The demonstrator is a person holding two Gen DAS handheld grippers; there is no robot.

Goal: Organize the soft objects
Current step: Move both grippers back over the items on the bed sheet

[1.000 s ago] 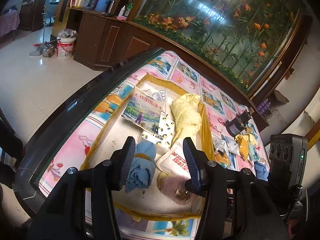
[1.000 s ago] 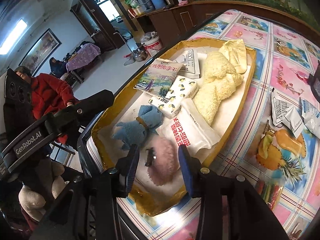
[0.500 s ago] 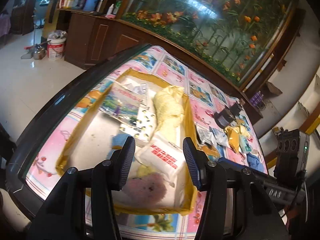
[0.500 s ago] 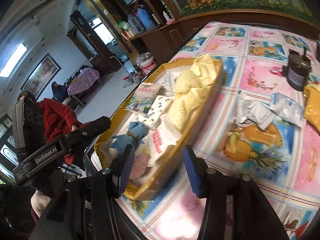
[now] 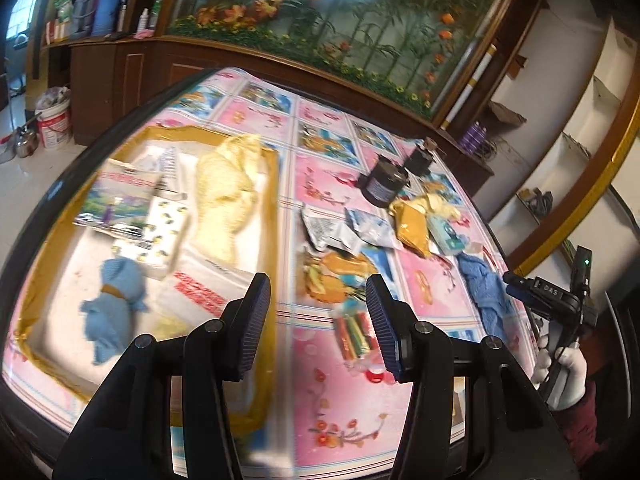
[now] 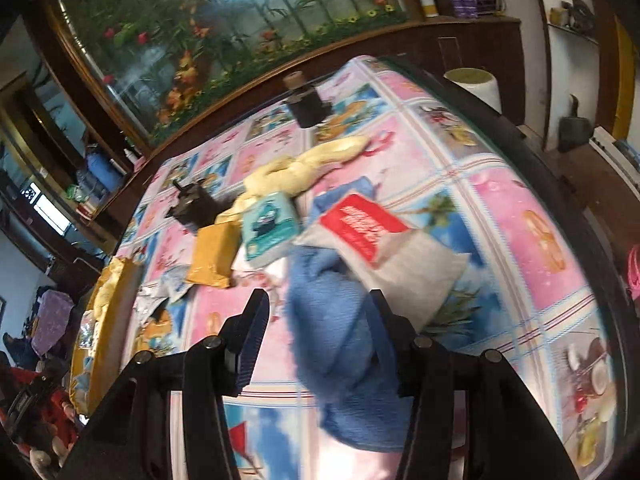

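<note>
From my left wrist camera, motion blur smears the yellow-edged tray (image 5: 275, 184) and what lies in it: a light blue knit bundle (image 5: 114, 300), a yellow fluffy cloth (image 5: 228, 196) and some printed packets whose text I cannot read. My left gripper (image 5: 318, 312) hovers with its fingers spread apart and nothing between them, over the patterned tablecloth (image 5: 332, 412) just beside the tray's right edge. At far right my white-gloved right hand (image 5: 560, 376) holds the other tool, half cut off by the frame. A second ago this gripper hung over the tray itself; it has swung right, onto the open cloth.

From my right wrist camera, everything is blurred. My right gripper (image 6: 320, 340) has its fingers apart, with a blue towel (image 6: 344, 356) lying between them; whether the pads touch it I cannot tell. A grey packet with a red label (image 6: 384, 256) rests against the towel's far end, a teal packet (image 6: 272, 224) just beyond. A second ago this gripper pointed into the tray; now the tray sits far left.
</note>
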